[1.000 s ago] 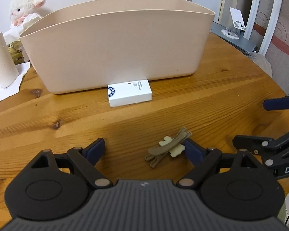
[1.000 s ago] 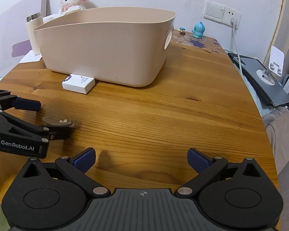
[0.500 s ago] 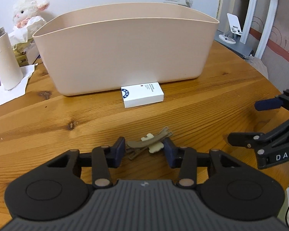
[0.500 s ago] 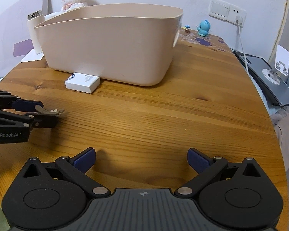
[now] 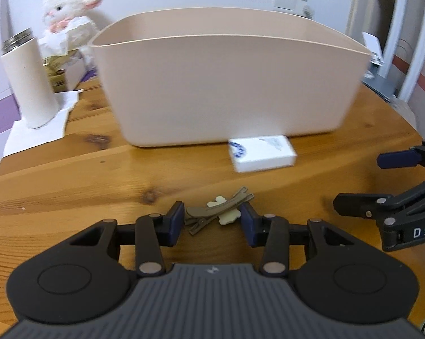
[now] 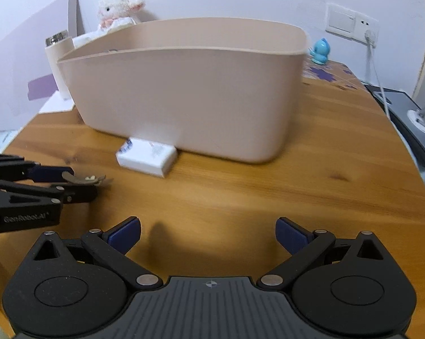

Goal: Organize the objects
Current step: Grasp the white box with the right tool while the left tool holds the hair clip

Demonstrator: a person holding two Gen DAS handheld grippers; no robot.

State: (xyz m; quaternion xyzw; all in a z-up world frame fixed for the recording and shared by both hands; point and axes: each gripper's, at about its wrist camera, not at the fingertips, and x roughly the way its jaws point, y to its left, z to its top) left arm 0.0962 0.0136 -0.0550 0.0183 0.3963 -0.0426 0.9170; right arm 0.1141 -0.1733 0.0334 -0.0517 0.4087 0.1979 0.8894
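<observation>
Two grippers over a wooden table (image 5: pixel 56 186). Left gripper (image 5: pixel 212 221) pinches a brown hair clip (image 5: pixel 216 210) between its blue pads, clip crosswise, its ends at 8 and 2 o'clock; whether it clears the wood, cannot tell. Right gripper (image 6: pixel 208 233) spread wide, nothing between the pads. Beige bin (image 5: pixel 229 90) at 12 o'clock of the clip. White box (image 5: pixel 261 152) lies at the bin's near wall, 1 o'clock of the clip. Left view: white bottle (image 5: pixel 28 79) at 10 o'clock, plush lamb (image 5: pixel 68 14) behind it.
</observation>
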